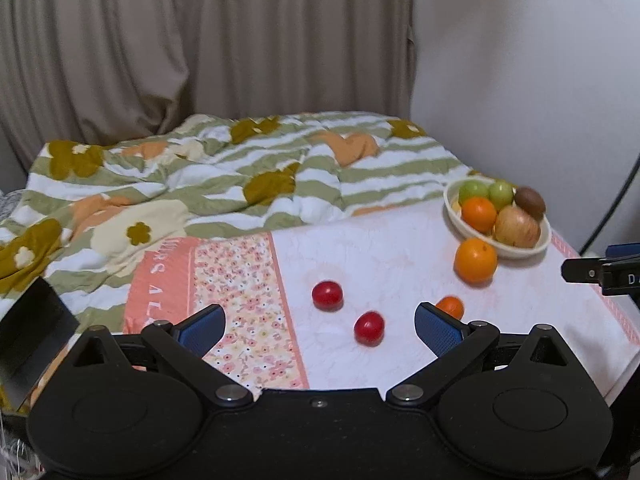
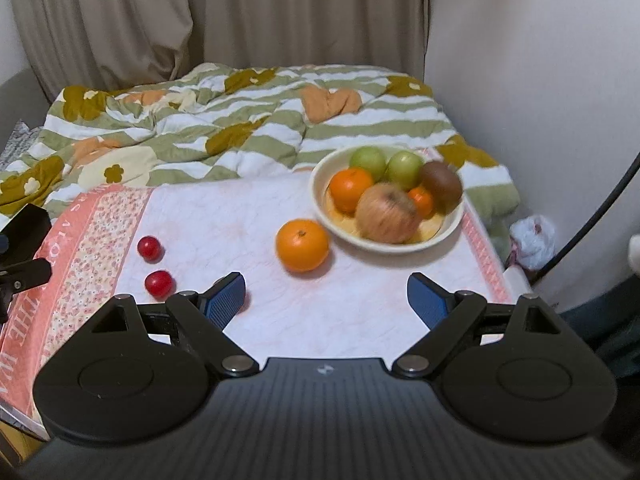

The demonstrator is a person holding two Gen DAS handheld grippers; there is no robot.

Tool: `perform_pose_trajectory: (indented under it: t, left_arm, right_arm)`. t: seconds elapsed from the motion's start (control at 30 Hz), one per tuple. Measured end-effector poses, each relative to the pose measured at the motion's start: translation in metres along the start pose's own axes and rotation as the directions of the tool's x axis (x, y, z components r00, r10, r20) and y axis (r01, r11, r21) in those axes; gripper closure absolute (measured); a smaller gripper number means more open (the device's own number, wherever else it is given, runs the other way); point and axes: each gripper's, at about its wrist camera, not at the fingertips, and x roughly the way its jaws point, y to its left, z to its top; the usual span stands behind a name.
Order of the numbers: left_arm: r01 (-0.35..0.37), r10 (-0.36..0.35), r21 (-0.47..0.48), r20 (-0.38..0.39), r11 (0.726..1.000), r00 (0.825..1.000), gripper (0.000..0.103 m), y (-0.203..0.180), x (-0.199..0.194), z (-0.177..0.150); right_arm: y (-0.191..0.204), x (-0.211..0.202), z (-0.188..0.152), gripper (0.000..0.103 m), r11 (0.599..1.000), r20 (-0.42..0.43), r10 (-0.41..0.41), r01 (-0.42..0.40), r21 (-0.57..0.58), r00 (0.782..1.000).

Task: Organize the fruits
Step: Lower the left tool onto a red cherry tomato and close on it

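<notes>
Fruits are split between the bowl (image 2: 326,216) at the far right of the cloth (image 2: 360,304) and the cloth itself, where four lie loose. The right gripper (image 2: 326,300) hovers low over the near cloth, jaws wide and empty; the orange (image 2: 302,245) sits just beyond them, near the bowl's rim. The left gripper (image 1: 320,326) is also spread wide with nothing in it. One red fruit (image 1: 369,328) lies between its fingers, another (image 1: 327,295) a little farther off, and a small orange fruit (image 1: 451,306) is half hidden behind its right finger (image 1: 438,330).

The risks, as I judge them: these round fruits may roll on the soft, quilted surface if a finger nudges one before the jaws close. The bowl already looks heaped with apple (image 2: 387,213), kiwi (image 2: 441,184) and green fruit (image 2: 368,163), so an orange dropped on top could slip out or knock others over the rim. Small red ones may squirt from an off-centre pinch.
</notes>
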Motion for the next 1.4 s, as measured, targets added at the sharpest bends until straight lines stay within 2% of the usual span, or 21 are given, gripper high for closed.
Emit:
perform_pose_trajectory:
  t: [0.27,0.53,0.7,0.77,1.0,1.07,1.1,1.3,1.4]
  left_arm:
    - [0.089,-0.084,0.062,-0.073,0.994,0.994,0.001,0.011,0.046,-0.01]
    - [0.142,-0.132,0.126,-0.087,0.982,0.987,0.003,0.0,0.088,-0.018]
    - [0.17,-0.152,0.179,-0.11,0.969,0.982,0.017,-0.014,0.114,-0.023]
    - [0.177,-0.156,0.186,-0.123,0.966,0.98,0.028,-0.018,0.122,-0.025]
    - [0.199,-0.173,0.212,-0.134,0.957,0.976,0.044,-0.028,0.136,-0.03]
    - [0.205,-0.18,0.22,-0.131,0.954,0.975,0.064,-0.03,0.135,-0.029]
    - [0.203,-0.177,0.226,-0.131,0.953,0.975,0.069,-0.032,0.135,-0.029]
    - [0.193,-0.164,0.246,-0.135,0.95,0.977,0.07,-0.034,0.135,-0.029]
    - [0.189,-0.16,0.244,-0.136,0.951,0.978,0.07,-0.033,0.135,-0.029]
  right_arm:
    - [0.029,0.037,-0.026,0.0,1.0,-0.052,-0.009,0.009,0.004,0.999]
    - [0.04,0.068,-0.036,0.0,0.999,-0.05,0.023,-0.024,-0.028,0.998]
    - [0.041,0.088,-0.035,0.003,0.998,-0.063,0.049,-0.051,-0.04,0.997]
    - [0.041,0.094,-0.035,0.003,0.997,-0.06,0.059,-0.062,-0.054,0.996]
    - [0.048,0.106,-0.032,0.003,0.989,-0.048,0.106,-0.11,-0.103,0.993]
    - [0.05,0.11,-0.031,0.007,0.986,-0.055,0.114,-0.119,-0.113,0.992]
    - [0.051,0.112,-0.03,0.01,0.985,-0.06,0.121,-0.127,-0.117,0.991]
    - [0.058,0.122,-0.028,0.024,0.977,-0.075,0.143,-0.152,-0.146,0.987]
    - [0.061,0.125,-0.028,0.027,0.974,-0.076,0.156,-0.166,-0.154,0.985]
